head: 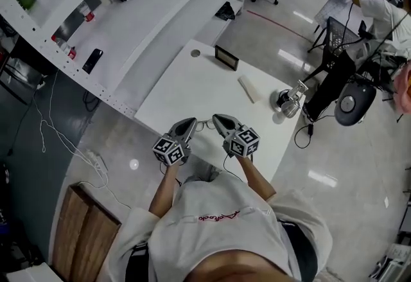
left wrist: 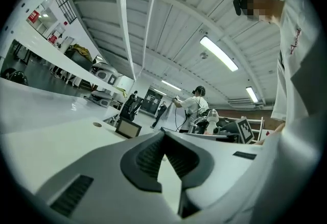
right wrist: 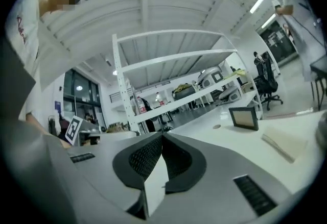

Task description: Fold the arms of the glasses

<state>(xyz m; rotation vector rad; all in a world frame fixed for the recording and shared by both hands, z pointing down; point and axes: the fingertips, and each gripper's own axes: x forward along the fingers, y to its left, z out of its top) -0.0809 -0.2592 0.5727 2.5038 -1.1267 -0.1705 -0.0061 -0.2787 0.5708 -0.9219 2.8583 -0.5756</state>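
1. I am holding my left claw (left wrist: 163, 132) closed. Its ribbed pads are meeting at the tips, and nothing is showing between them.
2. I am holding my right claw (right wrist: 162, 135) closed the same way, pads together at the tips.
3. Both claws are pointing level, side by side over the near edge of the white table (head: 192, 88), with their tips angling toward each other.
4. The glasses (head: 204, 124) are showing as a thin wire shape right between the two tips, at 12 o'clock from my chest. I cannot tell whether they are lying on the table or touching either claw.
5. From the glasses, a small dark frame (head: 226, 57) is standing at 1 o'clock. A pale block (head: 248, 88) is lying at 2 o'clock. A shiny metal object (head: 290, 99) is sitting between 2 and 3 o'clock, near the table's right edge.
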